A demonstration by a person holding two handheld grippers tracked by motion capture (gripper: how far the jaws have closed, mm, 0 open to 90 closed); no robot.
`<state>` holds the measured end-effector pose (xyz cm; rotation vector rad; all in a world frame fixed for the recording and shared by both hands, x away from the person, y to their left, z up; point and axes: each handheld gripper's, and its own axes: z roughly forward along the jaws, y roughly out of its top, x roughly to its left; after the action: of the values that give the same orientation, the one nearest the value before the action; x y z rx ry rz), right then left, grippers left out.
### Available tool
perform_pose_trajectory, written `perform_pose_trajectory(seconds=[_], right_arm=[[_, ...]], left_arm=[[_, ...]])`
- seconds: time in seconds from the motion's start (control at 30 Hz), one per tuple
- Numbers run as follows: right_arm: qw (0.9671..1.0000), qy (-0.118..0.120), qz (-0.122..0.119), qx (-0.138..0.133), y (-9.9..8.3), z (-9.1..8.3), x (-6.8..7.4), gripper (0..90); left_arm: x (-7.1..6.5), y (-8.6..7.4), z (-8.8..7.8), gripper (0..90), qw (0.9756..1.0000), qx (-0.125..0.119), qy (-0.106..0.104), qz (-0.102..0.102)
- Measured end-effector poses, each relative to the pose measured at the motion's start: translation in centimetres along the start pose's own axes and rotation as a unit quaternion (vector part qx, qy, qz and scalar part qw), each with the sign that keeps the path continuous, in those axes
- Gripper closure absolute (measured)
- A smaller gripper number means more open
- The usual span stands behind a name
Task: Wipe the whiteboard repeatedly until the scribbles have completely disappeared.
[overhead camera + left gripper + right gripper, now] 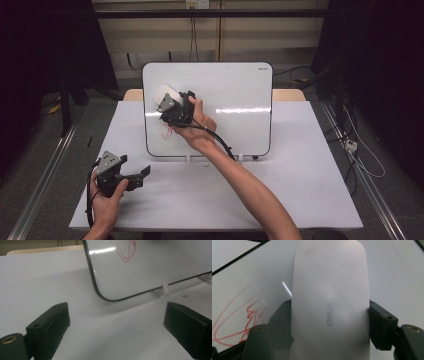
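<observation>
Right tool (167,102) clamps a white oblong plastic eraser (329,302) against the propped white whiteboard (235,90); hard pressure may topple it. Left tool (142,172) rests wide, empty.

Glossy smooth whiteboard (235,100), matt white plastic eraser (329,302), matt blk tool pads (382,326).

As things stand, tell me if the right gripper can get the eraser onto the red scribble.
Probably yes: the right gripper holds the eraser against the whiteboard, with the red scribble just beside it and nothing between.
</observation>
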<state>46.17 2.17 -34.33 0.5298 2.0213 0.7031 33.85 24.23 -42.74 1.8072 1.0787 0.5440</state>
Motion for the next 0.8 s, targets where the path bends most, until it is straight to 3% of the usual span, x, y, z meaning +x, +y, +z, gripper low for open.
perform_pose_trajectory(seconds=[0.47,0.63,0.8], right_arm=[[0.9992,0.022,-0.032,0.000,-0.5,0.0,3.6,31.7],[0.9983,0.033,-0.048,0.004,-1.0,-0.1,5.5,31.7],[0.9970,0.042,-0.064,0.004,-1.4,-0.3,6.6,31.7]], left_arm=[[-0.1,0.0,0.0,6.5,1.0000,0.000,-0.001,0.000],[-0.1,0.0,0.0,6.5,1.0000,0.000,-0.002,0.001],[-0.1,0.0,0.1,6.5,1.0000,0.000,-0.001,0.000]])
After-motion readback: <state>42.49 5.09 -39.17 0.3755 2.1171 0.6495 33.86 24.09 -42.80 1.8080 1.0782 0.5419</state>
